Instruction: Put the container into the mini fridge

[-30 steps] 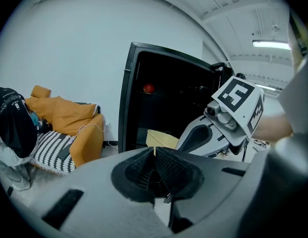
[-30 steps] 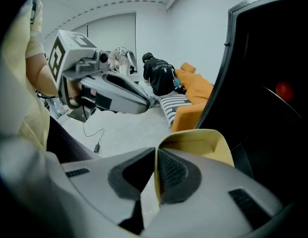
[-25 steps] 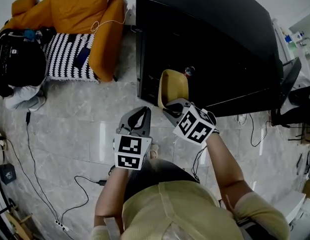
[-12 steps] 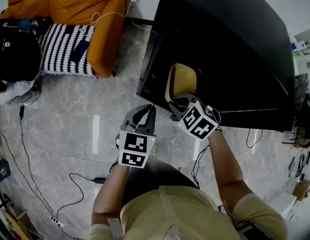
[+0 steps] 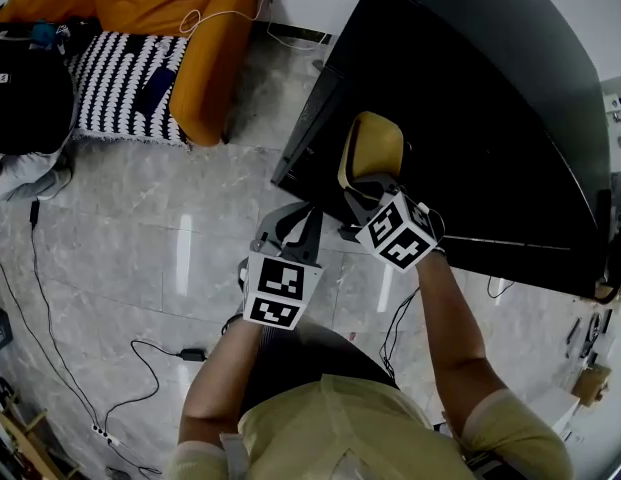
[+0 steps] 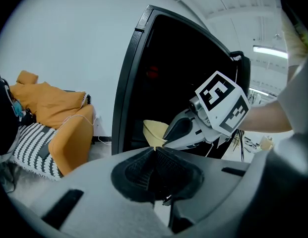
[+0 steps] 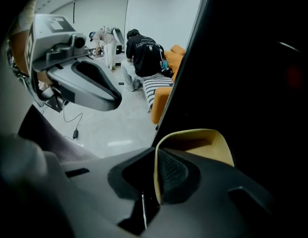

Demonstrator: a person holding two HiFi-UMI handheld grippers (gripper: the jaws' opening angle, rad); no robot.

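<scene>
Moved vs. a sec ago: person has stepped in, so the mini fridge fills more of the head view, and the container has gone fwd w/ the right claw, now up against the fridge's dark front.

Fridge is the big black box, top right in the head view. Left gripper view shows its frame edge w/ blackness behind. Prob. the door is open, but it's too dark to be sure.

Orange sofa sits well apart at top left, w/ a second person in black beside it.

Container: tan tub, held just at the fridge front and not yet resting on anything. Right claw is clamped on its near wall, rim pinched btw the pads.

Left claw hangs just beside the right one. Its jaws are together w/ nothing btw them.

Progress, my read: pickup and carry done, approx. at the threshold. Left to do: push the tub inside, set it on a shelf, let go, pull out.

Orientation: mouth faces roughly up, inside visible from the head view. Long axis looks to run away from the claw, toward the fridge, so it should go in narrow end first.
</scene>
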